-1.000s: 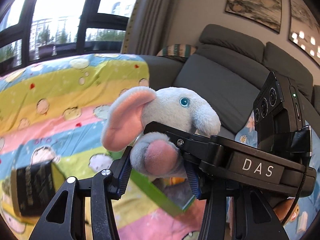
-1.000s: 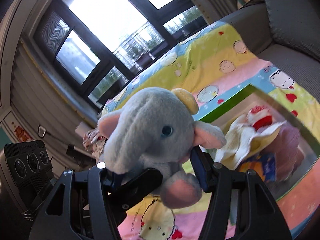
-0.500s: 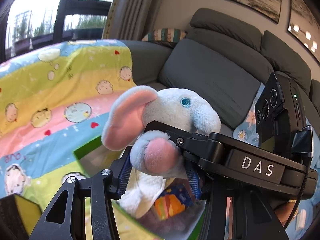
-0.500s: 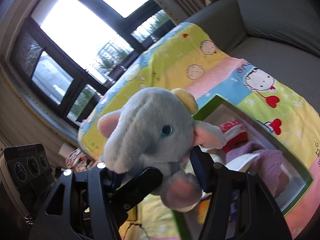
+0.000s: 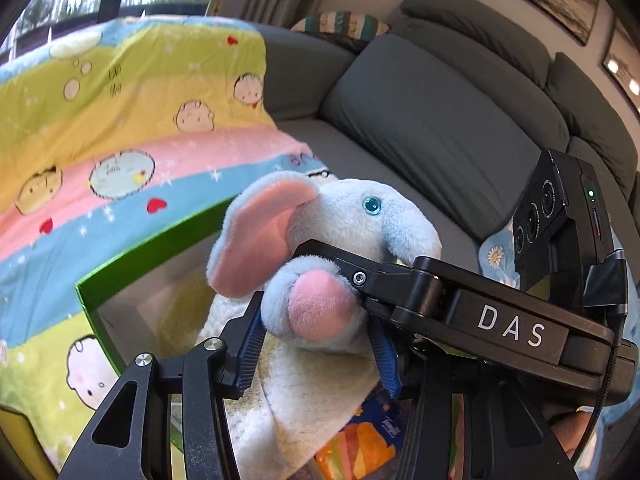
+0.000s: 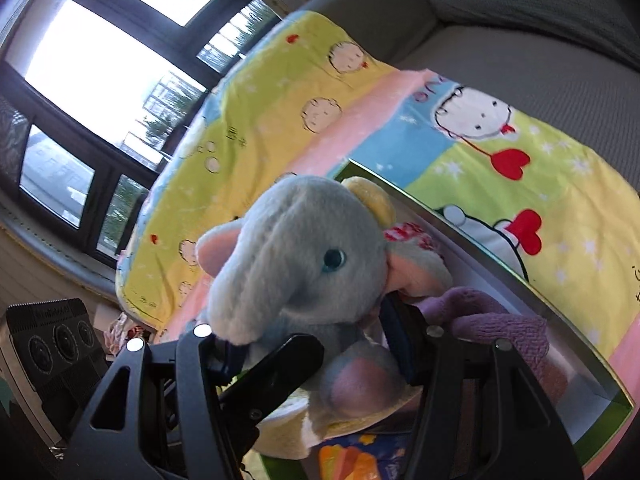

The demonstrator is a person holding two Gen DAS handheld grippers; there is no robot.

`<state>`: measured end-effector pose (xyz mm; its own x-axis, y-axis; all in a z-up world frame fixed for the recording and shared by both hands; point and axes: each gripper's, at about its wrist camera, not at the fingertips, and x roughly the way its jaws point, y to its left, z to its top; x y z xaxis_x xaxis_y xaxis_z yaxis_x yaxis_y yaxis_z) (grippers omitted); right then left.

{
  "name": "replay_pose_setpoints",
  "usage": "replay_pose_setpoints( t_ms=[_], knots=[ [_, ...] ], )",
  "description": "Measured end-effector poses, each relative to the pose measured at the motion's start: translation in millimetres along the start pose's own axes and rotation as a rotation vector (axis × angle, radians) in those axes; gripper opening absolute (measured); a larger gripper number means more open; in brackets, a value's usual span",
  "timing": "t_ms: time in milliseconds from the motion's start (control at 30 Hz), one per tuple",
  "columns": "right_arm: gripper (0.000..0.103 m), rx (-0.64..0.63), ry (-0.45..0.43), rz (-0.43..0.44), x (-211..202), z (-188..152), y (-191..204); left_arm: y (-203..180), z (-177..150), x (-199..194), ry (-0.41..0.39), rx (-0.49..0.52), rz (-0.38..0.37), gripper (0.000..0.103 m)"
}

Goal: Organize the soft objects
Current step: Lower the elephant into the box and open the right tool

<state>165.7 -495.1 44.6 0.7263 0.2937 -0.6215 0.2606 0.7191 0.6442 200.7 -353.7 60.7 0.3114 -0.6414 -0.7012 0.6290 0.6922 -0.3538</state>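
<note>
A grey plush elephant (image 5: 352,220) with pink ears and feet is held by both grippers at once. My left gripper (image 5: 316,344) is shut on its lower body and foot. My right gripper (image 6: 312,344) is shut on the same elephant (image 6: 296,256) from the other side. The toy hangs just above an open green-rimmed box (image 5: 132,256), which also shows in the right wrist view (image 6: 480,248). Inside the box lie a cream towel (image 5: 288,408), a purple knitted piece (image 6: 500,328), a red-and-white item (image 6: 412,236) and a colourful tissue pack (image 5: 360,444).
The box sits on a colourful cartoon blanket (image 5: 120,128) spread over a grey sofa (image 5: 440,120). A striped cushion (image 5: 340,24) lies at the sofa's corner. Large windows (image 6: 100,60) stand behind. A black device (image 6: 52,344) is at the lower left.
Both grippers have carried the elephant over and down toward the open box, whose contents now lie directly beneath it. The grip on the toy has not changed.
</note>
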Motion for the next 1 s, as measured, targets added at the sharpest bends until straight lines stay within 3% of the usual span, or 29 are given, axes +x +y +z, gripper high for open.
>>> replay_pose_setpoints(
  t_ms=[567,1000],
  knots=[
    [0.057,0.048,0.068,-0.119,23,-4,-18,17,-12,31,0.116,-0.074,0.021,0.048],
    [0.06,0.054,0.072,-0.136,22,-5,-18,19,-16,28,0.103,-0.099,0.037,0.048]
  ],
)
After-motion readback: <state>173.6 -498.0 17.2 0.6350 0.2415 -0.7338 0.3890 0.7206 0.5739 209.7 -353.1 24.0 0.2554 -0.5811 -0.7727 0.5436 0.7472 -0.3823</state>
